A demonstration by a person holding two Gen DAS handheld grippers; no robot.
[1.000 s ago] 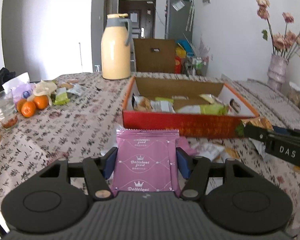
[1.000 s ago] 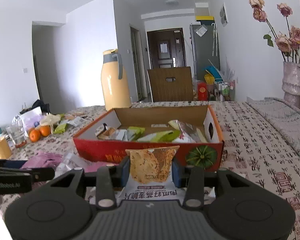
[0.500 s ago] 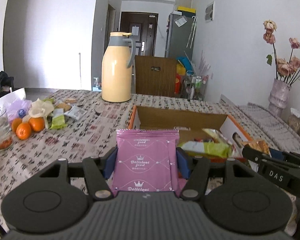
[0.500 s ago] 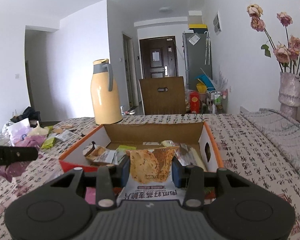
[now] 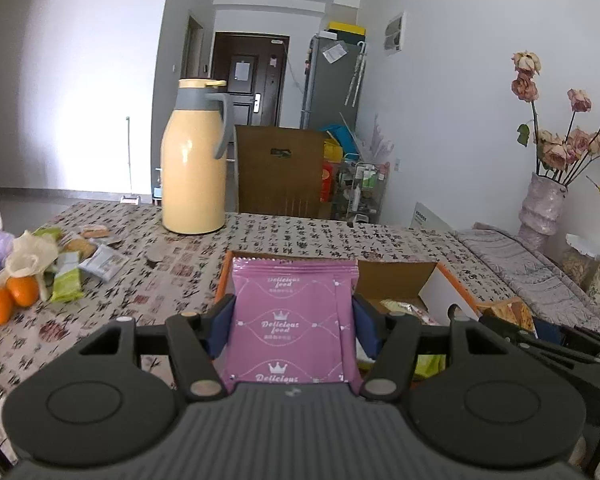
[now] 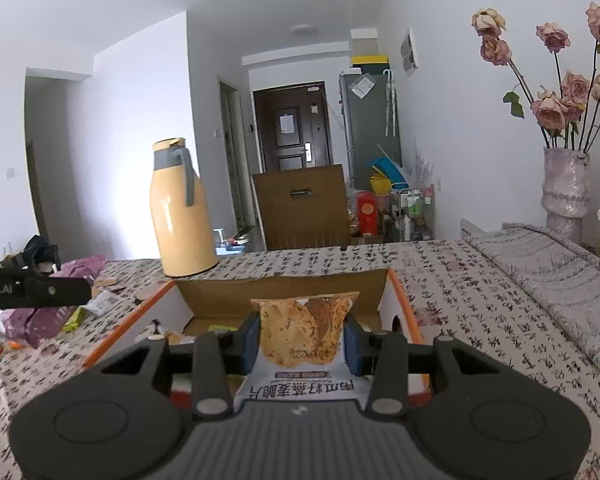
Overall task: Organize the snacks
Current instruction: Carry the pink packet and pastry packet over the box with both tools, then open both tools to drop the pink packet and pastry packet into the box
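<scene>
Table (image 5: 292,236) under patterned cloth, running back to a chair (image 5: 280,172) at the far edge. Same table (image 6: 480,300) in right view.

Open cardboard box (image 5: 396,276) with orange rim, mid-table, just ahead of both grippers; seen also at (image 6: 284,292). Inside: a few wrapped snacks low against the walls, mostly hidden behind the grippers, possibly green and silver packs.

Yellow jug (image 5: 194,160) with grey handle, upright, beyond the box to the left; also (image 6: 180,212).

Vase (image 5: 540,204) of dried roses at far right, near the wall; also (image 6: 566,192).

Left gripper (image 5: 294,316) raised over the near edge of the box, blue pads pressed against both sides of a pink packet (image 5: 294,320), held upright, printed "Delicious food". Packet clear of the table, over the box's left half.

Right gripper (image 6: 302,340) likewise above the near wall of the box, pinching a white packet (image 6: 302,336) with a brown crisp picture, upright, print upside down to the camera. Visible from left view as a black arm at the right edge (image 5: 548,344).

Loose snacks (image 5: 80,264) strewn on the cloth left of the box, well apart from it. Oranges (image 5: 8,300) beside them at the left edge.
</scene>
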